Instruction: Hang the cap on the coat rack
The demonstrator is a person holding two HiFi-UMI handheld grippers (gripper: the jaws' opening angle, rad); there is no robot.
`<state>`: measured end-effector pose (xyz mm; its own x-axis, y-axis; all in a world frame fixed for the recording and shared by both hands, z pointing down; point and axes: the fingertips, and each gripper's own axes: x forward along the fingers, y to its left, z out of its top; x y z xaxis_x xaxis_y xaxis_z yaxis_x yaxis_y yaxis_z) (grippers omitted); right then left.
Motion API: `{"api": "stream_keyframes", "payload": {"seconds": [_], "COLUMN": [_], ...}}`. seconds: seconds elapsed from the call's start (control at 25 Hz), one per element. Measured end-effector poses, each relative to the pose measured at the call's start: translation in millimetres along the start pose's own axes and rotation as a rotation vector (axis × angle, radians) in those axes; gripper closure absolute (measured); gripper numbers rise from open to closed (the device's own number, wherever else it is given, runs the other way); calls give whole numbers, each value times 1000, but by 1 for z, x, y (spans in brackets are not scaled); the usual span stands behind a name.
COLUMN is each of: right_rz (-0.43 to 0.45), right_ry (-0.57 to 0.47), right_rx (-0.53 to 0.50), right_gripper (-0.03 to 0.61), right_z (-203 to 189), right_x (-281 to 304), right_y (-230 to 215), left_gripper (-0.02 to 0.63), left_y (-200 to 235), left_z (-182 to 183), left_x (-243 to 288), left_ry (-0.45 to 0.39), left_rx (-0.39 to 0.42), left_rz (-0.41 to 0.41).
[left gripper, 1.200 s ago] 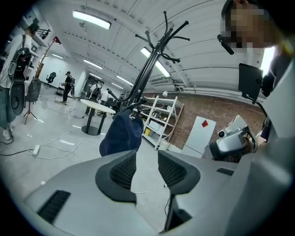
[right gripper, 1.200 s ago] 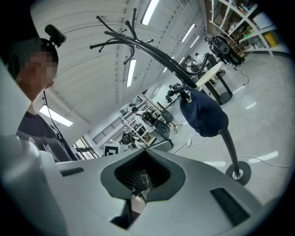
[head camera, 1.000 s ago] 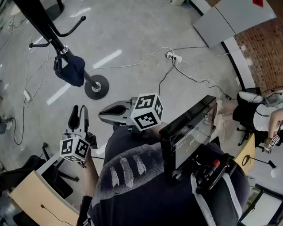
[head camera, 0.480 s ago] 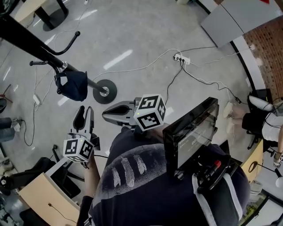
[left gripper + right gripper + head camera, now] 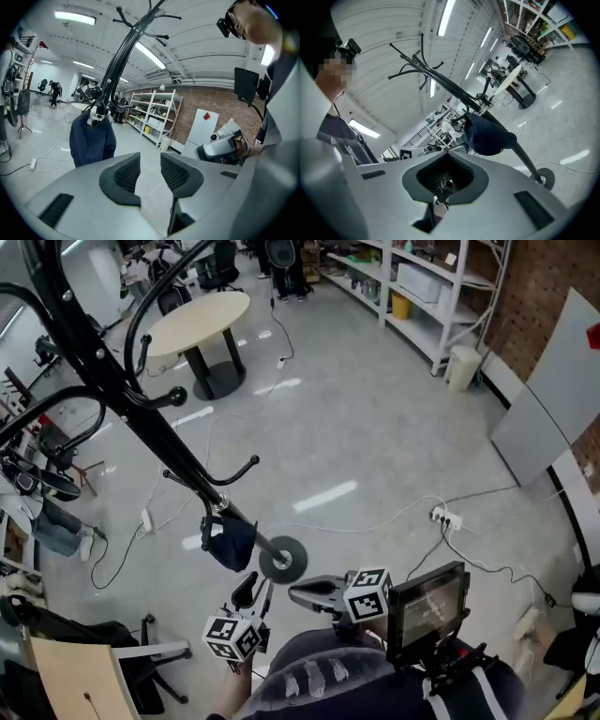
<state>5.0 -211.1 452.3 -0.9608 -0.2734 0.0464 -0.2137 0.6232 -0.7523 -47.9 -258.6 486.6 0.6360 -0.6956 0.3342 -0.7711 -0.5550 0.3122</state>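
Observation:
A dark navy cap (image 5: 230, 542) hangs on a low hook of the black coat rack (image 5: 141, 418), just above the rack's round base (image 5: 282, 561). Both grippers are held low in front of the person, near the base and apart from the cap. My left gripper (image 5: 251, 592) is open and holds nothing. In the left gripper view the cap (image 5: 91, 140) hangs to the left beyond the parted, empty left gripper (image 5: 150, 165). My right gripper (image 5: 309, 592) is shut and holds nothing. In the right gripper view the cap (image 5: 487, 136) hangs on the rack above and beyond my right gripper (image 5: 449, 157).
A round table (image 5: 202, 320) and metal shelving (image 5: 422, 287) stand at the back. A power strip (image 5: 445, 517) with cables lies on the floor at right. A chair (image 5: 89, 671) stands at bottom left. A screen (image 5: 429, 607) is mounted on the person's chest.
The head view has swung upward and now takes in the room and most of the rack. The cap still hangs on its hook. Both grippers stay empty.

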Motion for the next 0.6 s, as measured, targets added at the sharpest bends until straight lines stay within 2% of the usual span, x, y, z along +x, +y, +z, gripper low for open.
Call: {"api": "stream_keyframes", "payload": {"seconds": [0.16, 0.4, 0.6], "right_rz": [10, 40, 45], "right_ry": [30, 24, 29], "right_rx": [-2, -59, -83], "right_gripper": [575, 575, 575], "right_z": [-5, 14, 9], "right_x": [-7, 0, 12], "right_y": [3, 11, 22], "left_gripper": [474, 476, 488], "left_y": [-13, -10, -7], "left_z": [3, 27, 33], "left_x": [2, -1, -17], "left_ry": [-22, -107, -146], "left_rx": [-3, 19, 41], "left_rz": [-8, 12, 4]}}
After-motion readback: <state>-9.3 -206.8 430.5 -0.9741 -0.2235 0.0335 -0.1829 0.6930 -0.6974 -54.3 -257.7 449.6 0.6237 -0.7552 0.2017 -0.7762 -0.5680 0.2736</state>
